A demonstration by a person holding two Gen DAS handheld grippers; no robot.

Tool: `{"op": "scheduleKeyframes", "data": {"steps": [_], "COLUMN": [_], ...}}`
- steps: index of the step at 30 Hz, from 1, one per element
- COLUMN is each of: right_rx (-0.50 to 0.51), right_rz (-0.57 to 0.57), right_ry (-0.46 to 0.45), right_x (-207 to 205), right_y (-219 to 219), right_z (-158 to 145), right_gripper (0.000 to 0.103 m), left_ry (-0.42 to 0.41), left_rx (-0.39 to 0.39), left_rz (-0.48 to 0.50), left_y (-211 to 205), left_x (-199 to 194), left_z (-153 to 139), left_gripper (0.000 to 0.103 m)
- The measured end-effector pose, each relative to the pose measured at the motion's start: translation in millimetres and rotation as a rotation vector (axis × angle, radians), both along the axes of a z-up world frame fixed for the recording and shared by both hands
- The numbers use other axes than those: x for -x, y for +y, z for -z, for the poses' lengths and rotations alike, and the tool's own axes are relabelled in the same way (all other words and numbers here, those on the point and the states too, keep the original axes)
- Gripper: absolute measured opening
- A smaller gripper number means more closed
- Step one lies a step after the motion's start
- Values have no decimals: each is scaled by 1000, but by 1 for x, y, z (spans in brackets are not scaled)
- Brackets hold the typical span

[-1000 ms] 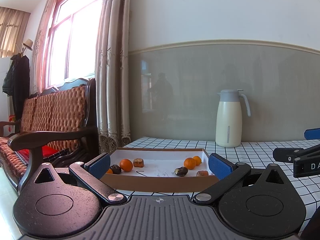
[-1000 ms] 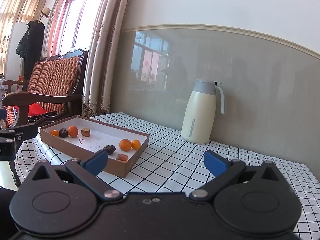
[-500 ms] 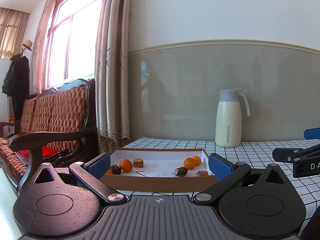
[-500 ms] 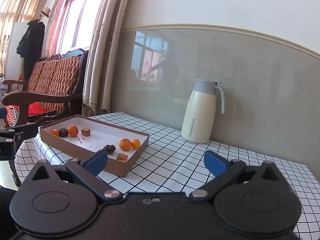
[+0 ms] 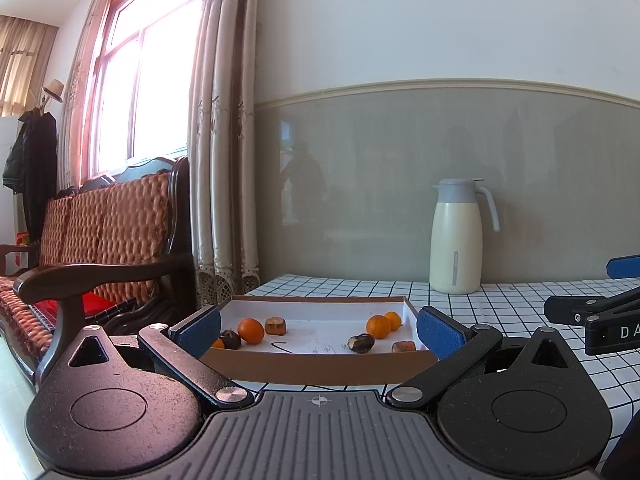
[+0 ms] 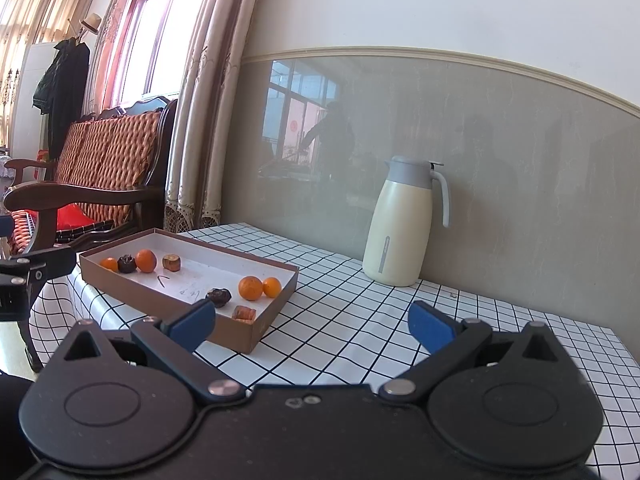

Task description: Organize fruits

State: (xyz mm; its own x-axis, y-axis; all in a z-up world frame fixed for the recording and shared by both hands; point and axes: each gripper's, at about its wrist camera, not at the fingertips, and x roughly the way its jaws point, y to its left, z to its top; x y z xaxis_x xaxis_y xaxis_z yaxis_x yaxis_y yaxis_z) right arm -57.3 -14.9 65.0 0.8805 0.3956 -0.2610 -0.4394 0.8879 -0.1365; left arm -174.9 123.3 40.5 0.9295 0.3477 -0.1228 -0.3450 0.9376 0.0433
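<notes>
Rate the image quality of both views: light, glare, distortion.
Left wrist view: window blown out white, wall rail bowed by the fisheye, box of fruit sharp. Right wrist view: glossy wall panel mirrors a window, corners vignetted black, thermos crisp.

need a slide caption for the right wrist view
Open right gripper hovers over the checkered table, beside a shallow box of oranges and dark fruits, thermos jug behind.

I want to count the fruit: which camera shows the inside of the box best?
The right wrist view: it looks down on the cardboard box, so all eight pieces lie apart. In the left wrist view the box appears low, and a blue finger pad partly covers one small orange.
</notes>
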Motion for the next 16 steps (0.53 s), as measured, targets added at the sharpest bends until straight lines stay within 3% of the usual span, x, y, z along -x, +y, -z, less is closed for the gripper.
{"op": "scheduleKeyframes", "data": {"steps": [16], "right_rx": [-4], "right_rz": [1], "right_ry": [2], "right_x": [0], "right_y": [-3], "right_z": [3], "right_gripper": [97], "left_ry": [-3], "left_rx": [0], "left_rz": [15], "left_y": [1], "left_x": [0], "left_z": [2], "left_gripper": [103]}}
